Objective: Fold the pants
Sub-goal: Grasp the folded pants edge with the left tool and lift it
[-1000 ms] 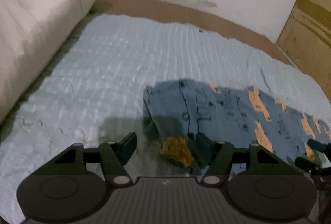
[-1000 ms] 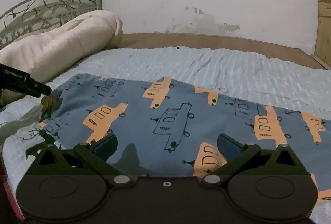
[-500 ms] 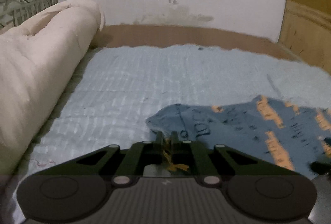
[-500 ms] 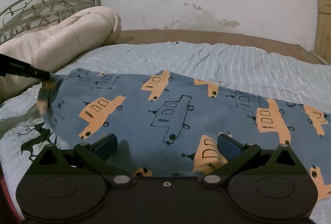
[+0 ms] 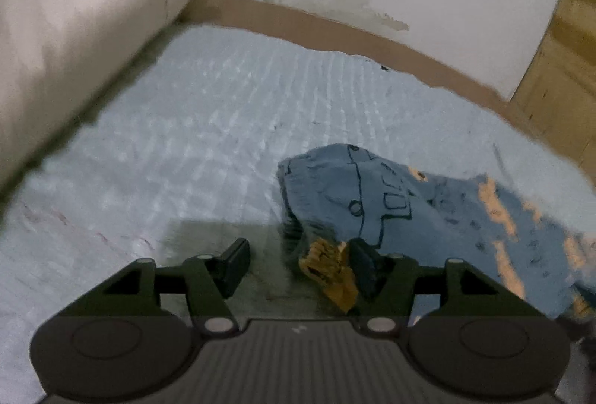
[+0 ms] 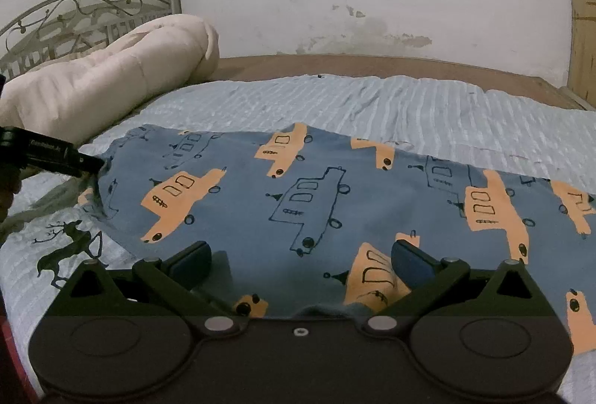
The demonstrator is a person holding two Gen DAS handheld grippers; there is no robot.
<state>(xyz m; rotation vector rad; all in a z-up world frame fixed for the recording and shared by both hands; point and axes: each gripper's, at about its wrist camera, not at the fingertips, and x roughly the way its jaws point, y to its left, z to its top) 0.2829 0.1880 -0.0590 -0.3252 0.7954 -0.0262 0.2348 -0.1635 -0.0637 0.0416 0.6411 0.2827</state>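
My left gripper [image 5: 298,260] is opening; its jaws stand apart over the pants' [image 6: 316,202] end, and the orange-lined hem [image 5: 331,273] lies beside the right-hand finger, though blur keeps me from saying whether it touches. My right gripper [image 6: 301,262] stands wide, its fingers either side of blue cloth near the front edge, clamping nothing as far as I can see.

The pants lie spread lengthwise across the pale blue bedspread [image 6: 372,98], nearer the front edge of the bed than the far one, one end pointing toward the rolled cream quilt [image 6: 111,83] at the headboard [image 6: 74,12] side. They look flat and roughly straightened.

I judge the folding barely started: laid out, perhaps leg on leg, but no crosswise fold shows. Bringing one end over the other is left.
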